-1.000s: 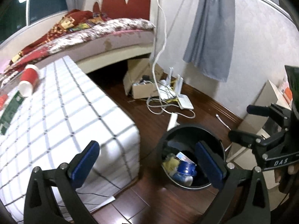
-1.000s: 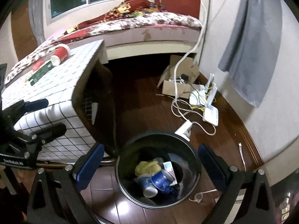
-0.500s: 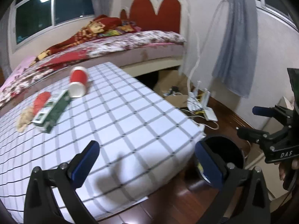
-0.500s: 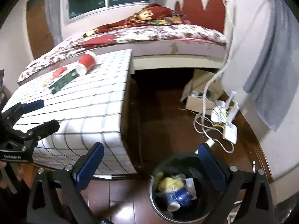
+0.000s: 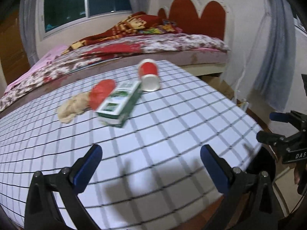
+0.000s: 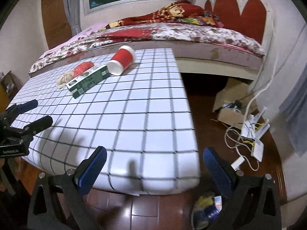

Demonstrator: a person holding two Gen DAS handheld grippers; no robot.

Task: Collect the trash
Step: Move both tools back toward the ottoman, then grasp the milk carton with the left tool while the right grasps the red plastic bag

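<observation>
Where a second ago both cameras looked down into the bin, both now face the checked table [image 5: 172, 134]. Nearest, the left gripper [image 5: 149, 164] and right gripper [image 6: 153, 164] hang over its near edge, jaws spread wide and empty. Only the right view keeps the trash bin [image 6: 207, 210], on the floor below. Farther back lie a green carton [image 5: 120, 103], red wrapper [image 5: 101, 94] and tipped red cup [image 5: 148, 74].

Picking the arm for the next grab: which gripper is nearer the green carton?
Left. The left gripper hovers over the table's near edge, facing the green carton. The right gripper sits off the table's right corner, above the bin, farther away.
</observation>
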